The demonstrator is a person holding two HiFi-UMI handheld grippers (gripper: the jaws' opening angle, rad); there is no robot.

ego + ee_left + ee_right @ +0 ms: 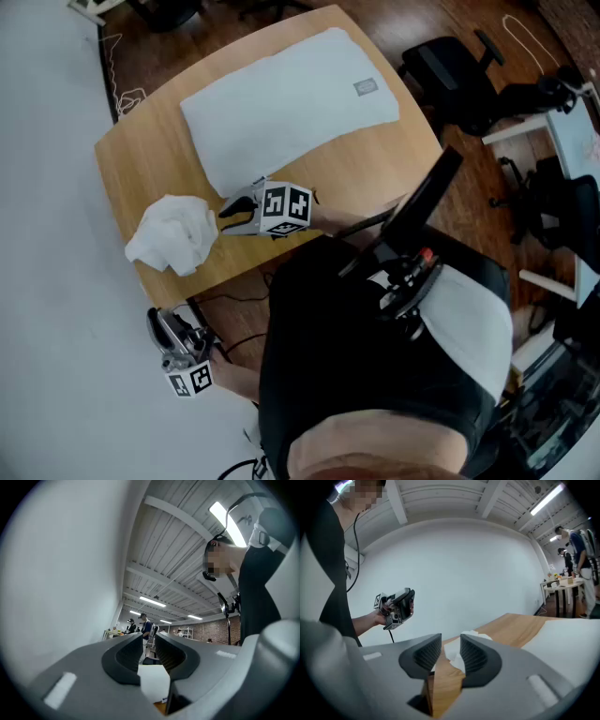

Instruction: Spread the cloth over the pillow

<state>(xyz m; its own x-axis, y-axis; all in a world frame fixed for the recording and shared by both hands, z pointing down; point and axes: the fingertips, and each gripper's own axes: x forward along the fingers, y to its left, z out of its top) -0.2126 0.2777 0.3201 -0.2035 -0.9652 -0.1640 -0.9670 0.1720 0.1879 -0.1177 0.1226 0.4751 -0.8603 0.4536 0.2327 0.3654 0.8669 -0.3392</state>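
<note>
A white pillow (pixel 291 98) lies across the far half of the wooden table (pixel 141 169). The white cloth (pixel 173 234) sits crumpled near the table's front left edge. My right gripper (pixel 227 217) hovers over the table just right of the cloth and points at it, open with nothing between its fingers. In the right gripper view the cloth (pixel 477 634) lies just beyond the jaws of the right gripper (pixel 451 644), and the pillow (pixel 572 639) is at the right. My left gripper (pixel 159 323) is held off the table's front left corner; the left gripper (pixel 149 641) aims up into the room, open and empty.
Black office chairs (pixel 450 70) and white desks (pixel 562 122) stand to the right of the table. A cable (pixel 225 342) runs under the table's front edge. A white wall (pixel 454 573) fills the left side. Several people (pixel 143 625) stand far off.
</note>
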